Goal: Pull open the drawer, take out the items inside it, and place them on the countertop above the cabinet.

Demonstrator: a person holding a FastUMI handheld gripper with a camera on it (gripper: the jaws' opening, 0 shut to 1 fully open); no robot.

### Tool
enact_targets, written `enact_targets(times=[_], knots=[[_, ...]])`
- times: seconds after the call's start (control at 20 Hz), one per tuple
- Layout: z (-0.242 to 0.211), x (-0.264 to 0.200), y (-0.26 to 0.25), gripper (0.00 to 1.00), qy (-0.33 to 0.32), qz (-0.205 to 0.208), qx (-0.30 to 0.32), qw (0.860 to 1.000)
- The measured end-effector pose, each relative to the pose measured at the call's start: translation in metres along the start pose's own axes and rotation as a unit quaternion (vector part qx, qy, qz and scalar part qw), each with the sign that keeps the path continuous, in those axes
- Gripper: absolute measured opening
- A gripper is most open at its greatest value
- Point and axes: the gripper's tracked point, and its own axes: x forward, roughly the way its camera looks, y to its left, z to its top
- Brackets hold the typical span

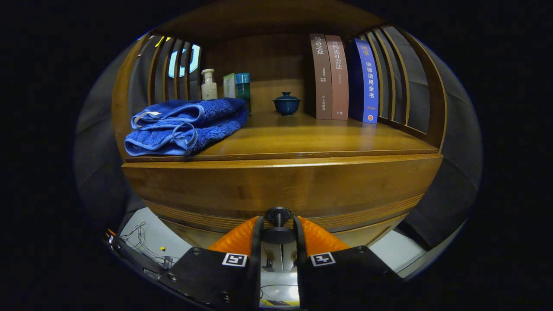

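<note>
Drawer [281, 190]: shut, below the countertop [311, 138].
Knob [278, 214]: between my fingers.
Gripper [278, 226]: I have it closed on the knob.
Countertop: towel [185, 125], bottles, lidded cup [286, 103], books [343, 77].

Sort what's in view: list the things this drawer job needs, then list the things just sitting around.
Part of the job:
- drawer knob, between the gripper fingers, which appear closed on it
- drawer front
- countertop, where the items go

Just lying about:
- folded blue towel
- pump bottle
- teal container
- lidded blue cup
- three upright books
</note>
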Motion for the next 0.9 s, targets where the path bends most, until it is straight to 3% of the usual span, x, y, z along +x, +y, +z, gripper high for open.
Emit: enact_targets(times=[0.9], knots=[[-0.060, -0.125, -0.004, 0.38, 0.043, 0.001, 0.000, 0.999]])
